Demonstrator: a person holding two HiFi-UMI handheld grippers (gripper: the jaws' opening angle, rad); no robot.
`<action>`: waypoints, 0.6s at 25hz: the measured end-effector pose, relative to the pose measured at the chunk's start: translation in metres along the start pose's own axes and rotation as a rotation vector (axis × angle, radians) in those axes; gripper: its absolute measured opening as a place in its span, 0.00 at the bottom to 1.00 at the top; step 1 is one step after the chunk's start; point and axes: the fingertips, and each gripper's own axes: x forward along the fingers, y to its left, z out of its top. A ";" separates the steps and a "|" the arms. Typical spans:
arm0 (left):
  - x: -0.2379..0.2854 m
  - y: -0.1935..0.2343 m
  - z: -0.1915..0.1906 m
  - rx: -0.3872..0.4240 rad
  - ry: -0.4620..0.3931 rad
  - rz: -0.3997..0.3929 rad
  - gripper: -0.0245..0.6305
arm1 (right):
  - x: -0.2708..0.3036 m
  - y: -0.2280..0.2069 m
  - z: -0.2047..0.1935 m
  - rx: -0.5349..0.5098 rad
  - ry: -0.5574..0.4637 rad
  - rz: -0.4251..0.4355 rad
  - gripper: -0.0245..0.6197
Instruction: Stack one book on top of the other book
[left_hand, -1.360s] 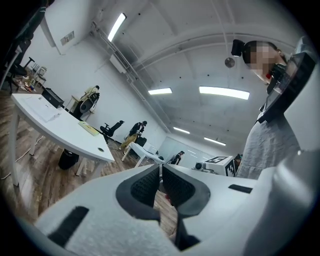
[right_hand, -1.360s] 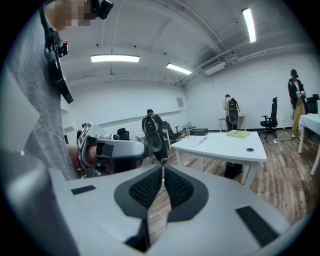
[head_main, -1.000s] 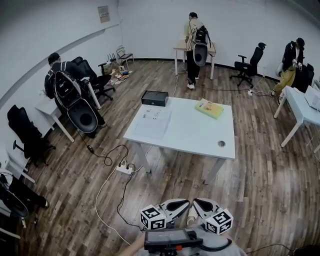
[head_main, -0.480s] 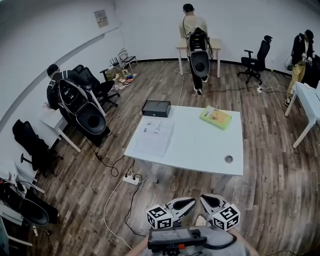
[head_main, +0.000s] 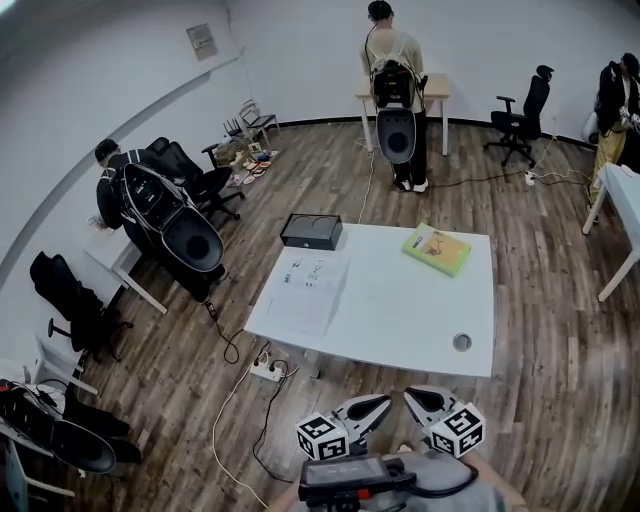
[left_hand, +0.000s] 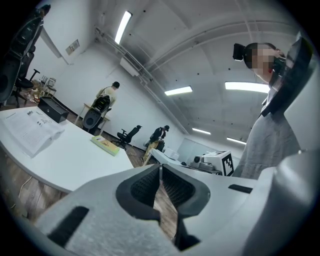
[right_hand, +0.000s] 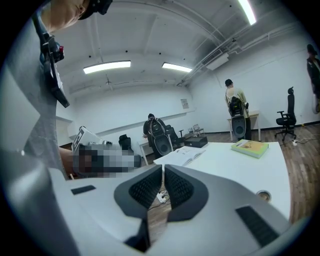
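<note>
Well apart, green book and open booklet lie on the table.

White table on a brown wood-plank floor, yellow-green book at its 1 o'clock, white open book with grey print at 9, shiny black box at 11, plus the left gripper and right gripper, both white with black-and-white marker cubes.

White plastic left gripper, jaws pressed together (nothing between them), white plastic right gripper just beside it, likewise closed and empty
</note>
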 end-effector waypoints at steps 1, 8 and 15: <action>0.005 0.002 0.005 0.001 -0.010 0.000 0.08 | 0.001 -0.007 0.003 -0.006 -0.004 -0.002 0.09; 0.015 0.011 0.009 -0.014 -0.016 0.016 0.08 | 0.008 -0.026 0.002 0.019 0.007 -0.001 0.09; 0.016 0.038 0.016 -0.034 -0.027 0.009 0.08 | 0.034 -0.031 0.008 0.008 0.021 0.009 0.09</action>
